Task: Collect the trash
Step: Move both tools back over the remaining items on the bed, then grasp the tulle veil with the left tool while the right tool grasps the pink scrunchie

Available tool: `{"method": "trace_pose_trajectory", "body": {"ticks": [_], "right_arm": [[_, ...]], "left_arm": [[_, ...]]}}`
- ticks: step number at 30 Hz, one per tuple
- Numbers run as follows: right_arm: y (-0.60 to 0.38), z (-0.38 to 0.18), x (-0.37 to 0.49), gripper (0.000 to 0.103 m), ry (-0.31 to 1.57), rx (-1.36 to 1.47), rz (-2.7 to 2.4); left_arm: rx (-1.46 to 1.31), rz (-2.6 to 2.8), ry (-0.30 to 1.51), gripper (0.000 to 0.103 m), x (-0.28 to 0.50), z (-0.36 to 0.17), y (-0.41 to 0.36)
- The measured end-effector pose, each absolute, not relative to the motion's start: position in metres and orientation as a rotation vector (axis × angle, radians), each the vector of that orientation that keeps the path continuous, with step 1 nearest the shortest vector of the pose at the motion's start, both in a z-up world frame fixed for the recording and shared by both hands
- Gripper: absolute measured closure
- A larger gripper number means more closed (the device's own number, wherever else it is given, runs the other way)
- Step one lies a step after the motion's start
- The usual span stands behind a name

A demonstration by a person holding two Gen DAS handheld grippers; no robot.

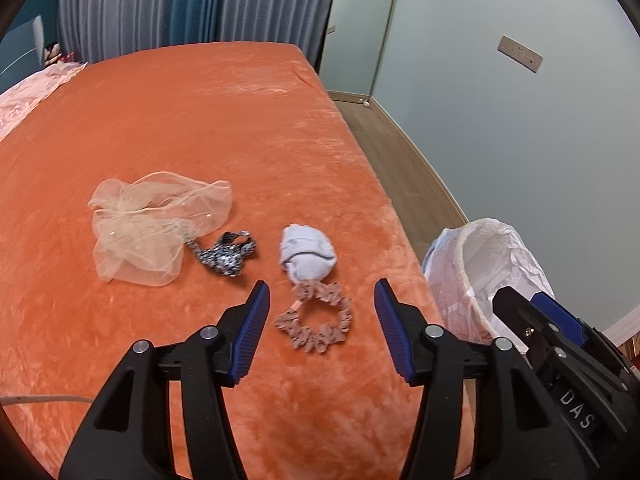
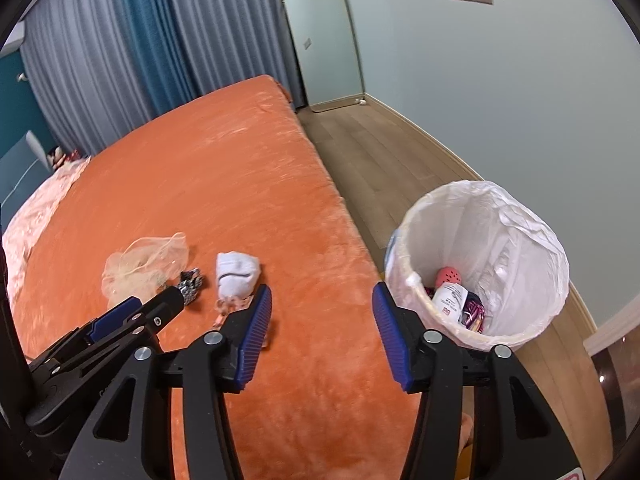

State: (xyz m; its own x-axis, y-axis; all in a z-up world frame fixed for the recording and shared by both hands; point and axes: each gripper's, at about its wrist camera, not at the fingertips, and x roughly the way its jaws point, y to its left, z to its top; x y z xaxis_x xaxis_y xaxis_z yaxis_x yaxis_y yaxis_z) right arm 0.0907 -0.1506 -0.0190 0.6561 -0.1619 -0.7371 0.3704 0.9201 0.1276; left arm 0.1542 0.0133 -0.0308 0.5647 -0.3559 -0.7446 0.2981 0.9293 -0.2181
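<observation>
On the orange bed [image 1: 180, 128] lie a sheer cream mesh piece [image 1: 152, 228], a black-and-white patterned band [image 1: 226, 254], a balled pale blue sock [image 1: 308, 252] and a pink-brown scrunchie [image 1: 316, 320]. My left gripper [image 1: 322, 300] hovers open just in front of the scrunchie, nothing between its blue pads. My right gripper [image 2: 322, 304] is open and empty above the bed's edge, beside the white-lined bin [image 2: 520, 216]. The bin holds a pink item [image 2: 448, 276], a white label and other scraps. The sock [image 2: 236, 274] and mesh [image 2: 148, 266] also show in the right wrist view.
The bin stands on the wood floor [image 2: 372, 152] between the bed and a pale wall [image 2: 500, 92]. Grey and teal curtains [image 1: 180, 0] hang behind the bed. A pink cover [image 1: 28, 92] lies at the bed's far left. A white cable [image 1: 44, 398] crosses the near left.
</observation>
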Motion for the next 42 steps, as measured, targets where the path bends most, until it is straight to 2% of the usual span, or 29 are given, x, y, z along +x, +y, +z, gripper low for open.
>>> {"method": "trace_pose_trajectory", "body": {"ticks": [2, 6, 8, 17, 24, 26, 34, 42], "right_arm": [[-0.141, -0.019, 0.092, 0.051, 0.808, 0.262, -0.291], [-0.123, -0.020, 0.095, 0.049, 0.819, 0.236, -0.269], [-0.115, -0.020, 0.096, 0.045, 0.821, 0.222, -0.262], [-0.081, -0.036, 0.106, 0.041, 0.868, 0.179, -0.205], [-0.066, -0.051, 0.114, 0.027, 0.888, 0.159, -0.150], [-0.061, -0.057, 0.117, 0.025, 0.888, 0.155, -0.127], [-0.058, -0.081, 0.136, 0.025, 0.894, 0.117, -0.181], [-0.084, -0.115, 0.162, 0.025, 0.946, 0.200, -0.289]], "left_arm": [[-0.079, -0.361, 0.891, 0.045, 0.153, -0.032, 0.026], [-0.097, -0.324, 0.893, 0.041, 0.153, -0.036, 0.051], [-0.102, -0.297, 0.894, 0.038, 0.153, -0.038, 0.065], [-0.149, -0.192, 0.930, 0.034, 0.158, -0.054, 0.121], [-0.149, -0.103, 0.945, 0.033, 0.165, -0.067, 0.150], [-0.151, -0.074, 0.955, 0.028, 0.170, -0.072, 0.159], [-0.137, 0.043, 0.947, 0.019, 0.200, -0.089, 0.192], [-0.118, 0.075, 0.954, 0.019, 0.265, -0.109, 0.197]]}}
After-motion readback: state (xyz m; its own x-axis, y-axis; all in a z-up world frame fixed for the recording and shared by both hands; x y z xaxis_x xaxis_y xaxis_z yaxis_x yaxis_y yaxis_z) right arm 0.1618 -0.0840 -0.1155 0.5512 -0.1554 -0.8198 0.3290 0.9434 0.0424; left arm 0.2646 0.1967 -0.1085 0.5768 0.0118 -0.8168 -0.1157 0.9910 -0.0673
